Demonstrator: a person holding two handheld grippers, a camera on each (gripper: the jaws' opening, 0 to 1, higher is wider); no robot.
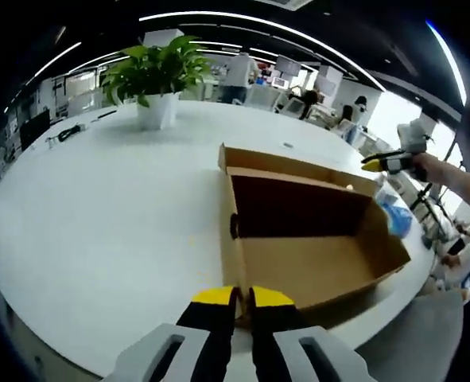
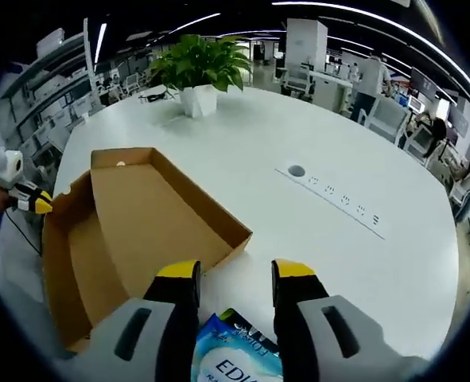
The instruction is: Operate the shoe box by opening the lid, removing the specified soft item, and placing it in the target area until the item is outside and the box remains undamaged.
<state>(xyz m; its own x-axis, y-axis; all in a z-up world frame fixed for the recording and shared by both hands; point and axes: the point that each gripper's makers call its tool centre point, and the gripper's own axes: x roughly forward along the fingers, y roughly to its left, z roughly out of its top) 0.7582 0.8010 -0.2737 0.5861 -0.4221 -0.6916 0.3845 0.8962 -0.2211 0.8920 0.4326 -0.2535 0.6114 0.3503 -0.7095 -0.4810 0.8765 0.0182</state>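
Observation:
The brown cardboard shoe box lies open and empty on the white table. My left gripper is at its near corner, the jaws pressed together on the box wall. In the right gripper view the box is on the left, and the left gripper touches its far corner. My right gripper stands open over a blue soft pack that lies on the table beside the box. In the left gripper view the right gripper hovers above that blue pack, beyond the box's far wall.
A potted plant stands at the table's far side. A socket strip and a round hole sit in the tabletop right of the box. The table edge runs close behind the pack. People work at desks in the background.

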